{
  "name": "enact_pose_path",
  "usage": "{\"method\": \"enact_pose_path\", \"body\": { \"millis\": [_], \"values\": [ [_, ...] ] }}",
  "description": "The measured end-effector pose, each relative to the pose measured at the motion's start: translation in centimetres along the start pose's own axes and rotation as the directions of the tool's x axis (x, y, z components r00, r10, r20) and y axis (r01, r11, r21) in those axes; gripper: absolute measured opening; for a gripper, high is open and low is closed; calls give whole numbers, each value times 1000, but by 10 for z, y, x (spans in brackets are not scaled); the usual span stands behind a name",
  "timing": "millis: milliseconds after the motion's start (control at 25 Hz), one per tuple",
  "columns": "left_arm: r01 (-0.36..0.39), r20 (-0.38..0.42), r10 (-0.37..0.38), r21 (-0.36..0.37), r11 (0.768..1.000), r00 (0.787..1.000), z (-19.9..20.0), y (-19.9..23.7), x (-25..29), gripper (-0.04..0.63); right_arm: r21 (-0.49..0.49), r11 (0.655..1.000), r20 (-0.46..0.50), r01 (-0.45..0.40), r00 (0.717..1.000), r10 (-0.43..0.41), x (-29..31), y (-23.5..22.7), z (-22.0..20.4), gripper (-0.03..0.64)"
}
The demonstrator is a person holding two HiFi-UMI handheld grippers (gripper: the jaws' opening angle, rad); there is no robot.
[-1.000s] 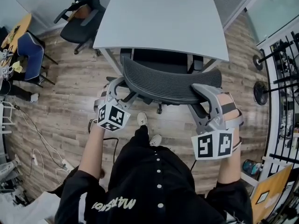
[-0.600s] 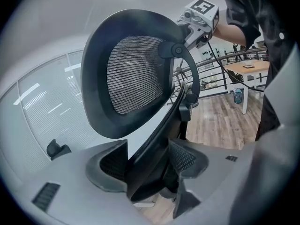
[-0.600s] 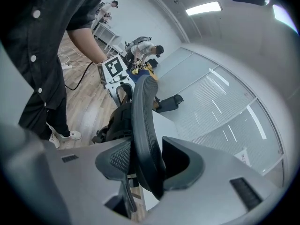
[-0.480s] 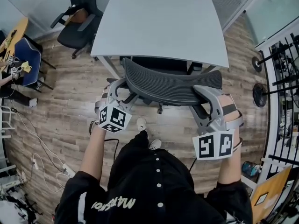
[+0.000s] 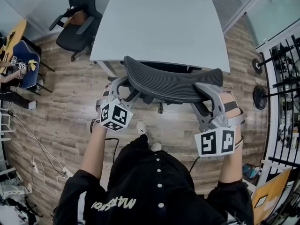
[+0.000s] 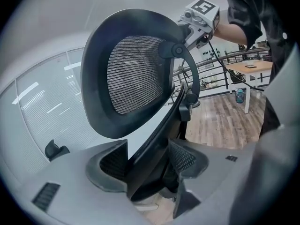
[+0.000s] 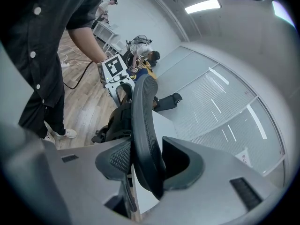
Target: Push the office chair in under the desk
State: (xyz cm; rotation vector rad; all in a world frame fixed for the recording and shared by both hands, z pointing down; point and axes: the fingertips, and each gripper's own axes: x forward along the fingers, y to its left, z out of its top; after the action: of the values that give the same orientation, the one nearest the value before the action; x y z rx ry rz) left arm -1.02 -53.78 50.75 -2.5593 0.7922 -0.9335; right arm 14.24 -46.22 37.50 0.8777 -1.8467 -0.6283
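Observation:
The black mesh office chair backrest (image 5: 171, 82) stands at the near edge of the pale grey desk (image 5: 164, 22), its seat hidden under the top. My left gripper (image 5: 123, 84) is shut on the backrest's left end, where its pads sit on either side of the black backrest frame (image 6: 136, 74). In the left gripper view the left gripper (image 6: 145, 161) holds that frame low down. My right gripper (image 5: 205, 93) is shut on the right end. In the right gripper view the right gripper (image 7: 145, 163) clamps the backrest rim (image 7: 144, 116) edge-on.
A second black office chair (image 5: 77, 18) stands left of the desk, and a blue chair (image 5: 26, 55) at the far left. Cables (image 5: 37, 158) lie on the wood floor. Black racks (image 5: 286, 78) and a round fan base (image 5: 260, 95) line the right side. The person's shoes (image 5: 143, 125) are just behind the chair.
The chair has rolled forward toward the desk; the seat that showed before is now under the desk top. Both grippers moved forward with the backrest.

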Motion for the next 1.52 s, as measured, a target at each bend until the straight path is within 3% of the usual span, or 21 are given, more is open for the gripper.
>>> {"method": "enact_pose_path", "body": {
  "millis": [1520],
  "values": [
    [-7, 9, 7, 5, 1000, 1000, -5, 55, 44, 288, 13, 1000, 4, 25, 1000, -25, 56, -45, -6, 196]
  ]
}}
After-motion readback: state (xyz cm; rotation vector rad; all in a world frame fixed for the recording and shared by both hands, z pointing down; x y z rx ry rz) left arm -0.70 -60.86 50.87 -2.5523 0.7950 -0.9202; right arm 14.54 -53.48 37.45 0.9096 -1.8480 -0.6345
